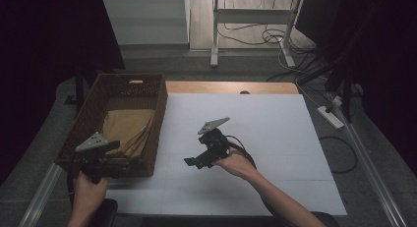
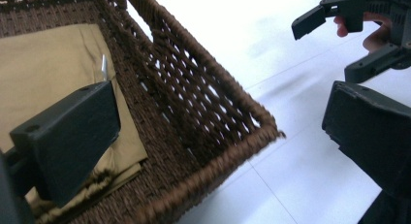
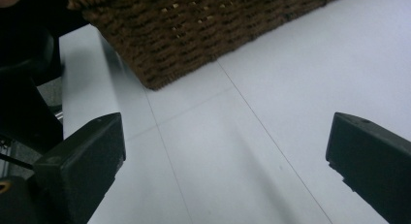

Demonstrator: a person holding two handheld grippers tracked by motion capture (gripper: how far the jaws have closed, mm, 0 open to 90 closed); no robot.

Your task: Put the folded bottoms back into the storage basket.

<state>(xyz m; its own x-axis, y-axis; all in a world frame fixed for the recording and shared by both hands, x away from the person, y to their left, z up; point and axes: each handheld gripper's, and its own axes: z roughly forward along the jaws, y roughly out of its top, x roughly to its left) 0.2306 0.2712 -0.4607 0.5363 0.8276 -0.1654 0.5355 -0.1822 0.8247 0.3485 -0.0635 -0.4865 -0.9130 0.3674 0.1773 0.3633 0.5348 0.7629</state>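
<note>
The left hand-held gripper [image 1: 120, 164] hovers wide open over the near corner of the woven wicker basket [image 1: 157, 120], which holds folded tan cloth [image 1: 125, 128]. The right hand-held gripper [image 1: 194, 162], also wide, holds nothing above the smooth white surface [image 1: 275, 138].

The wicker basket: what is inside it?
Inside the wicker basket lies a folded tan cloth covering most of the floor. A small pale strip rests on it. Anything beneath the cloth is hidden.
</note>
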